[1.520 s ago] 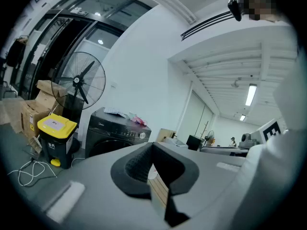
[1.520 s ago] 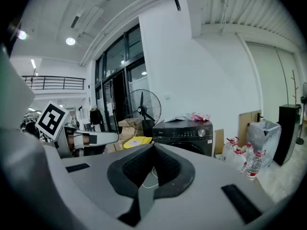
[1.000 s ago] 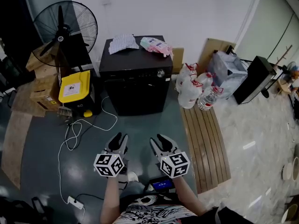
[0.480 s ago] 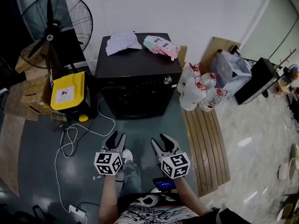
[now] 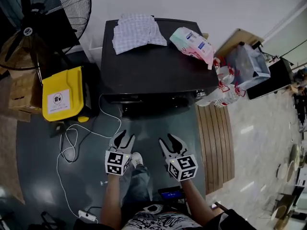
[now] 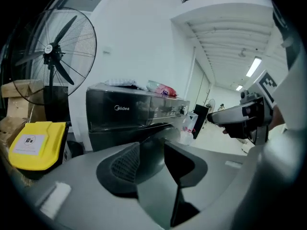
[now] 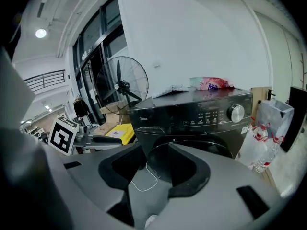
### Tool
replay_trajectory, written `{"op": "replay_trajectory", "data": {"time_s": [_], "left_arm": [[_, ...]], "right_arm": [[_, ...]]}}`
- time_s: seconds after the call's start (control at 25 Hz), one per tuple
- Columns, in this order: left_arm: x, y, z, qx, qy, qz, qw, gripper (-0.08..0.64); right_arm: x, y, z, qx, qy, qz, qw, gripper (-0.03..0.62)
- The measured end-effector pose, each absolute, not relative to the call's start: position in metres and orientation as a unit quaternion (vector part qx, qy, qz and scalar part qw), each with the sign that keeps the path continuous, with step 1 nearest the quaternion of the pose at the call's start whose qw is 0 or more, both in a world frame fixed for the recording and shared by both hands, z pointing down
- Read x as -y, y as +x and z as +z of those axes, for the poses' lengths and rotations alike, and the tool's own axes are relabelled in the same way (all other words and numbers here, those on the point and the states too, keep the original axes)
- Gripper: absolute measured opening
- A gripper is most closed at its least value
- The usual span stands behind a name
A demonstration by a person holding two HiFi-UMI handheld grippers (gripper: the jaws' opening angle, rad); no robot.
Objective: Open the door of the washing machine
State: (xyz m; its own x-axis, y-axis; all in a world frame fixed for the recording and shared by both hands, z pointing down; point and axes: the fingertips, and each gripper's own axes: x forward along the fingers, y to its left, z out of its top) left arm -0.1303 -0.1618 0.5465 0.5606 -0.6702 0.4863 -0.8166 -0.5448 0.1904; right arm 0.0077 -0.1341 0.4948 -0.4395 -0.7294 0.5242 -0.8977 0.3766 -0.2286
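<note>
Grey floor stretches to the black washing machine [image 5: 158, 66] at the far wall, its door [image 7: 225, 150] closed. Near it, the left gripper [image 5: 124, 136] has its jaws spread and empty. The right gripper [image 5: 169, 139] has wide jaws that are closing on nothing.

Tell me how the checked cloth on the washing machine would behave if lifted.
The checked cloth lies crumpled with folds, so it would probably droop limply. It looks thin, so it is likely light. Pushed across the washing machine, it would likely bunch up.

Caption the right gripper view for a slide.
Empty right gripper, jaws closing, faces the black washing machine with its door shut.
</note>
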Motion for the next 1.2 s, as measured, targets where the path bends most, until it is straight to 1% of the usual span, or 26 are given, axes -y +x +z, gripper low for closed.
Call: {"op": "replay_trajectory", "data": {"time_s": [0.2, 0.4, 0.6, 0.8, 0.92, 1.2], "left_arm": [[0.202, -0.139, 0.597, 0.409, 0.863, 0.212, 0.207, 0.161], [0.226, -0.135, 0.643, 0.375, 0.872, 0.239, 0.206, 0.166], [0.247, -0.128, 0.67, 0.349, 0.878, 0.259, 0.199, 0.192], [0.263, -0.123, 0.694, 0.333, 0.88, 0.275, 0.197, 0.221], [0.269, -0.122, 0.706, 0.328, 0.88, 0.279, 0.203, 0.23], [0.273, -0.109, 0.717, 0.313, 0.885, 0.273, 0.211, 0.222]], "right_arm": [[0.162, -0.008, 0.525, 0.809, 0.492, 0.259, 0.193, 0.164], [0.166, -0.011, 0.553, 0.804, 0.485, 0.276, 0.206, 0.164], [0.161, -0.006, 0.576, 0.794, 0.484, 0.297, 0.218, 0.164], [0.163, -0.006, 0.594, 0.798, 0.469, 0.295, 0.236, 0.164], [0.171, -0.002, 0.6, 0.792, 0.478, 0.303, 0.229, 0.164], [0.179, 0.0, 0.605, 0.781, 0.493, 0.321, 0.208, 0.164]]}}
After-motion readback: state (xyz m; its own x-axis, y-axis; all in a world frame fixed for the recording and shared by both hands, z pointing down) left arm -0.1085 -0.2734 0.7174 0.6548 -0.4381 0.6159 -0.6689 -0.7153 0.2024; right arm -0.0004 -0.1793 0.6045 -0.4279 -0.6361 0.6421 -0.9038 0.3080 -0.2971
